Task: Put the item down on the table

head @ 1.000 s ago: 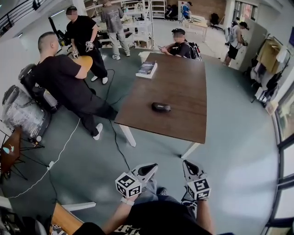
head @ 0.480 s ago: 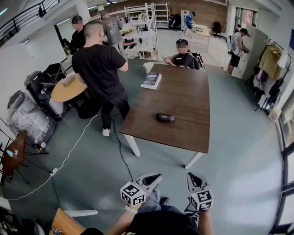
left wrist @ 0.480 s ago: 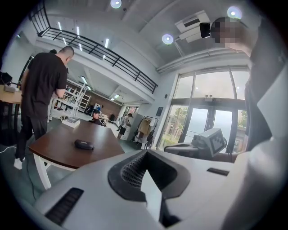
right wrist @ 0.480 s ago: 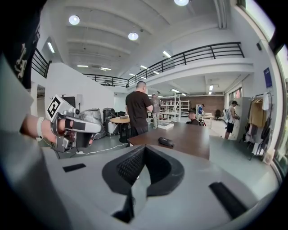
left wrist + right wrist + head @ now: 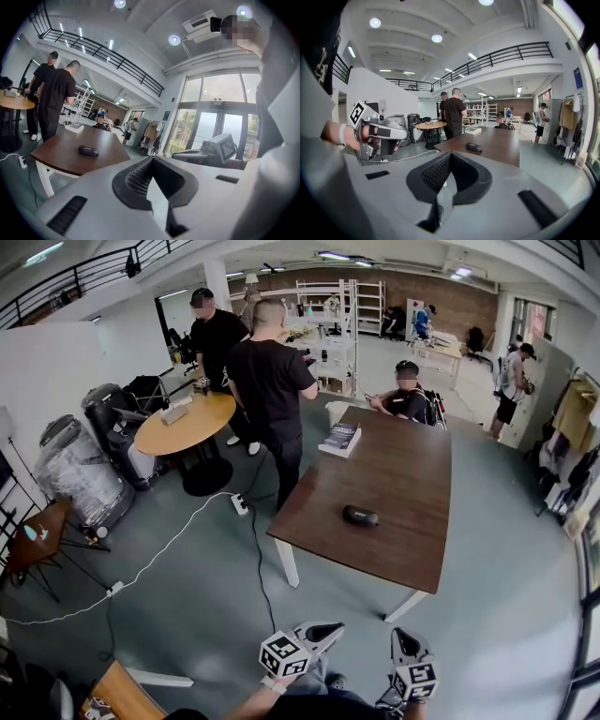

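Gripping nothing: left claw [image 5: 330,626], right claw [image 5: 400,634], both closed.

- No wording was legible anywhere.
- The black case [image 5: 360,516] on the table [image 5: 403,474] bore a small pale mark, too small to read.
- Print on the book [image 5: 339,438] cover was blurred.

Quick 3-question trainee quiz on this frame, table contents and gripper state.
1. True or false: the black oblong case lies on the brown rectangular wooden table.
2. Which lies nearer the seated person: that case or the stack of books?
3. The right gripper is: A) shut, empty; B) shut on the case; C) wide open.
Key: 1 true; 2 the stack of books; 3 A.
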